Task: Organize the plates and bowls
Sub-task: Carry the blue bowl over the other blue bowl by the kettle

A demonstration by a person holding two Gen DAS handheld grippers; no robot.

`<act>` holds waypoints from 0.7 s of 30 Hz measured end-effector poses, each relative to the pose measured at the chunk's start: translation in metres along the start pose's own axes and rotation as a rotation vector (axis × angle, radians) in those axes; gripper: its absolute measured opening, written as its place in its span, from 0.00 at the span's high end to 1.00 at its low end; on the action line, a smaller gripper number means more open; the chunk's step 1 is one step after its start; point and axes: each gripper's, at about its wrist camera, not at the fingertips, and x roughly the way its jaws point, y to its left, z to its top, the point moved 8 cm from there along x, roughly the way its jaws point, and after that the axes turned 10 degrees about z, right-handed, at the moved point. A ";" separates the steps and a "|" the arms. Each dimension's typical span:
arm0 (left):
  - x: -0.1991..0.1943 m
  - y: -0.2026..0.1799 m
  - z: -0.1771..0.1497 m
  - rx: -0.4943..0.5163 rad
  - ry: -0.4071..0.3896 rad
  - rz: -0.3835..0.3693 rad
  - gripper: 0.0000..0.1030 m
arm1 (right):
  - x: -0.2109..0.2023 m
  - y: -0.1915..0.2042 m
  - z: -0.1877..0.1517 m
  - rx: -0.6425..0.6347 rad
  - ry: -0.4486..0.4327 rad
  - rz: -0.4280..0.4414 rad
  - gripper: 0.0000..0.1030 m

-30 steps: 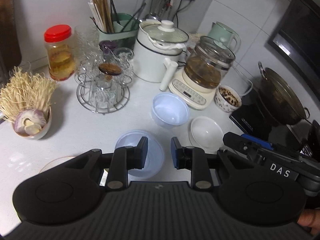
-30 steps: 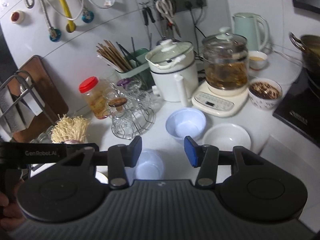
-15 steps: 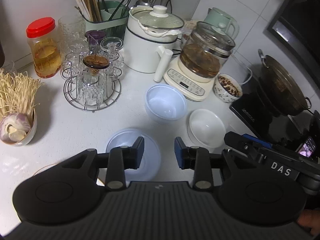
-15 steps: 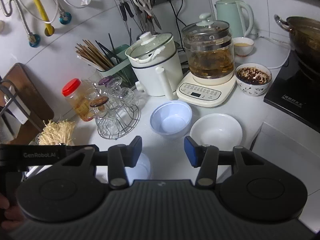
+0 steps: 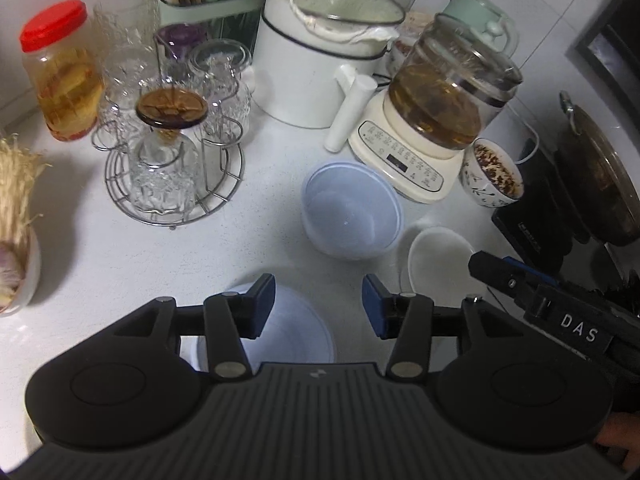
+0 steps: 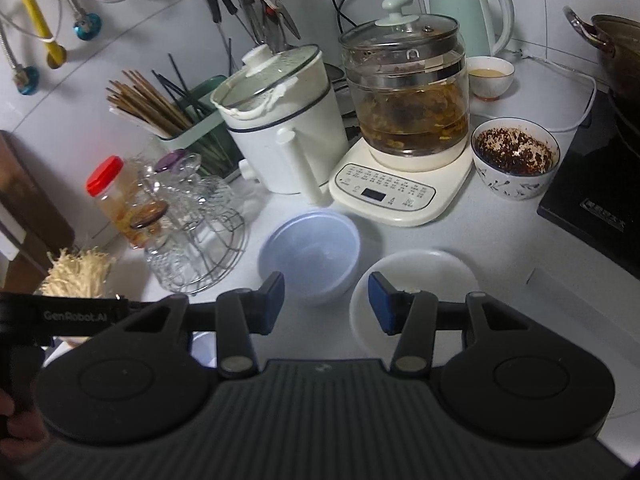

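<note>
The white table [image 5: 120, 264] carries everything. At its back stand a white lidded cooker [image 5: 316, 60] and a glass kettle [image 5: 452, 96] on a cream base. A wire rack of upturned glasses [image 5: 172, 160] sits to the left, near a red-capped jar [image 5: 60, 72].

In front of the kettle base rests a pale blue bowl [image 5: 352, 216], upright and empty. Just to its right lies a shallow white bowl [image 6: 416, 276]. A second pale blue bowl [image 5: 296, 332] sits nearest the camera, partly under the left tool [image 5: 318, 306].

The left tool hangs released above that near bowl; its jaws have just been opening, with nothing clamped. The right tool [image 6: 326, 302] is also released, hovering over the gap between the blue and white bowls.
</note>
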 end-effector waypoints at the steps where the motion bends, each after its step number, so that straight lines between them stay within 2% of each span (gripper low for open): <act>1: 0.005 -0.002 0.002 0.000 0.007 0.004 0.47 | 0.004 -0.004 0.002 0.005 0.003 -0.002 0.51; 11: 0.059 -0.009 0.030 0.001 0.035 0.026 0.47 | 0.046 -0.032 0.022 0.024 0.039 -0.008 0.51; 21: 0.103 -0.007 0.044 -0.011 0.082 0.035 0.48 | 0.091 -0.040 0.036 0.003 0.084 0.031 0.55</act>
